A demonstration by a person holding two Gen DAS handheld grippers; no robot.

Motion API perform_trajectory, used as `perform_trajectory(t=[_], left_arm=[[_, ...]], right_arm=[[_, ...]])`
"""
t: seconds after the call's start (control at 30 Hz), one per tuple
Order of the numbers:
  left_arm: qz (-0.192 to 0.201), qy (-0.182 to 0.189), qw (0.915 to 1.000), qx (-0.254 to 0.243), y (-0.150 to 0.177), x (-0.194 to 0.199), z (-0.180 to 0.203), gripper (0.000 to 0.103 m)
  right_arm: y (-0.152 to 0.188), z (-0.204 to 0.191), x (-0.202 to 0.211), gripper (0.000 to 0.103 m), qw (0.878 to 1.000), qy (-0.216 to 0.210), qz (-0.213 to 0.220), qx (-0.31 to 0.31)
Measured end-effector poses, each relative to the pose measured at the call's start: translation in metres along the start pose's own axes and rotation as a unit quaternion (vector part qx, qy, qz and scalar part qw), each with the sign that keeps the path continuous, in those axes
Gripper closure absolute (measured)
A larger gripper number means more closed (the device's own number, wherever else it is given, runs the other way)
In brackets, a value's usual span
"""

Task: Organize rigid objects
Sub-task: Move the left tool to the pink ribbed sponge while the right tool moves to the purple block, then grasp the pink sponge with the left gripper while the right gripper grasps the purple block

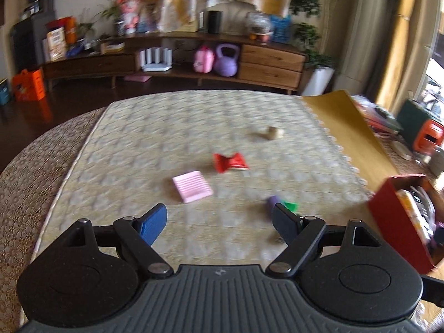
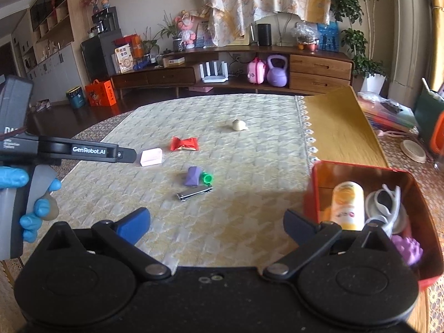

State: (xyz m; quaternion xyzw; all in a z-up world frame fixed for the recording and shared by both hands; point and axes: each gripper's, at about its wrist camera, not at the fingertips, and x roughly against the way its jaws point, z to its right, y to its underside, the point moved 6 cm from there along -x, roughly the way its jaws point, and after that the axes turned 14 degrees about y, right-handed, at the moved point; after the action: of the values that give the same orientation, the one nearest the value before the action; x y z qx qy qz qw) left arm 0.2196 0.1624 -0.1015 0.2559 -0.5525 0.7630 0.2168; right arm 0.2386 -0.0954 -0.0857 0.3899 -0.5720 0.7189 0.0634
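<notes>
Pink pad [image 2: 151, 157]: lay flat on the cloth [image 2: 249, 166], just off the left gripper's [image 1: 219, 223] tip in the right wrist view, ahead and slightly left of its jaws in its own view.
Left jaws: apart, nothing between them.
Right gripper [image 2: 216, 226]: jaws wide apart, empty, low beside the red box [image 2: 313, 183].
Nail clipper [image 2: 195, 193]: lay slantwise, long axis running left-right, straight ahead of the right jaws.
Nearer hand: left for the pad, right for the clipper, by my reading.

Soft daylight from the right, left-wrist view motion-blurred, fisheye-bent edges.
</notes>
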Motion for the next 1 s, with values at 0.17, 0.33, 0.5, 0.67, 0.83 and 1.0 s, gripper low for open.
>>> perform_trajectory(t=[0.17,0.33,0.5,0.67,0.83,1.0], left_arm=[[0.000,-0.016,0.9997,0.020,0.000,-0.017,-0.024,0.020],[-0.003,-0.026,0.9995,0.017,-0.002,-0.038,-0.033,0.020],[-0.009,-0.030,0.9992,0.025,-0.001,-0.059,-0.040,0.020],[-0.010,-0.034,0.9990,0.027,-0.001,-0.076,-0.043,0.020],[-0.006,-0.039,0.9989,0.025,-0.003,-0.088,-0.045,0.020],[-0.005,-0.046,0.9984,0.031,-0.003,-0.098,-0.052,0.020]], right_arm=[[-0.005,-0.012,-0.017,0.001,1.000,-0.005,-0.003,0.014],[-0.009,-0.020,-0.036,0.003,1.000,-0.006,-0.010,0.027],[-0.014,-0.025,-0.054,0.008,0.999,-0.008,-0.012,0.042],[-0.023,-0.033,-0.071,0.015,0.998,-0.012,-0.008,0.056],[-0.027,-0.044,-0.088,0.027,0.997,-0.019,-0.013,0.070],[-0.028,-0.058,-0.103,0.041,0.996,-0.031,-0.020,0.081]])
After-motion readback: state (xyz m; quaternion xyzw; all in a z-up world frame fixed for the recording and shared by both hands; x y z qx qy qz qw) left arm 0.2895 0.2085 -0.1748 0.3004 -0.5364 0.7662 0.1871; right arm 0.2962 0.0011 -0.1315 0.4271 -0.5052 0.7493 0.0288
